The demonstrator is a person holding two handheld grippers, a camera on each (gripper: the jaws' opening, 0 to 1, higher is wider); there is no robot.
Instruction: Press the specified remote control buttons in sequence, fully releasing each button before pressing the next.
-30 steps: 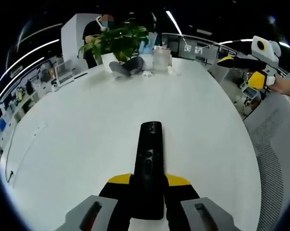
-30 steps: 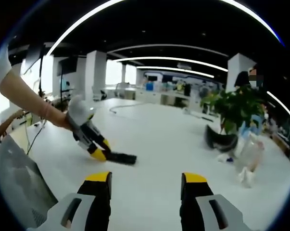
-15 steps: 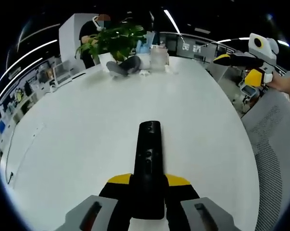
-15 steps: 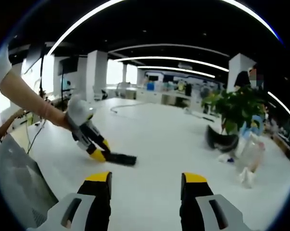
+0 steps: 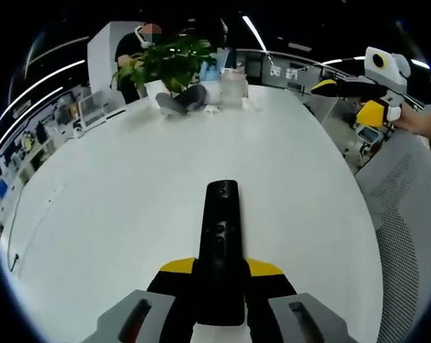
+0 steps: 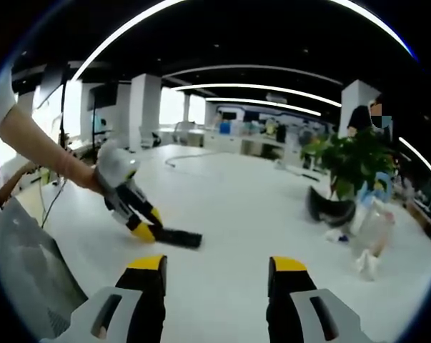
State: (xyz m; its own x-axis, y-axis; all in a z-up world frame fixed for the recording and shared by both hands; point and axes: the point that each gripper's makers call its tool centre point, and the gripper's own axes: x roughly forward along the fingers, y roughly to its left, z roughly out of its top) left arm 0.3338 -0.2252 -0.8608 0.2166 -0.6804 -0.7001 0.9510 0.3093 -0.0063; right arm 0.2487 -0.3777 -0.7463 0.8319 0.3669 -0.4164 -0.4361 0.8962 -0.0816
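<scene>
Little has moved since the earlier frames: in the left gripper view the right gripper (image 5: 344,87) has shifted slightly up at the right edge, and the remote (image 5: 220,250) keeps its place. Left gripper (image 5: 220,275) is clamped on the near end of the remote, yellow-tipped jaws against both its sides. The remote lies flat on the white bench (image 5: 115,214), pointing away, buttons up. In the right gripper view the right gripper (image 6: 216,275) has its jaws parted, holding nothing, above the bench (image 6: 236,214). Further off at left, the left gripper (image 6: 145,230) meets the remote (image 6: 178,238), a hand (image 6: 83,175) behind it. At the far end stand a plant (image 5: 169,61), a dark object (image 6: 328,207) and clear bags (image 6: 369,232).
</scene>
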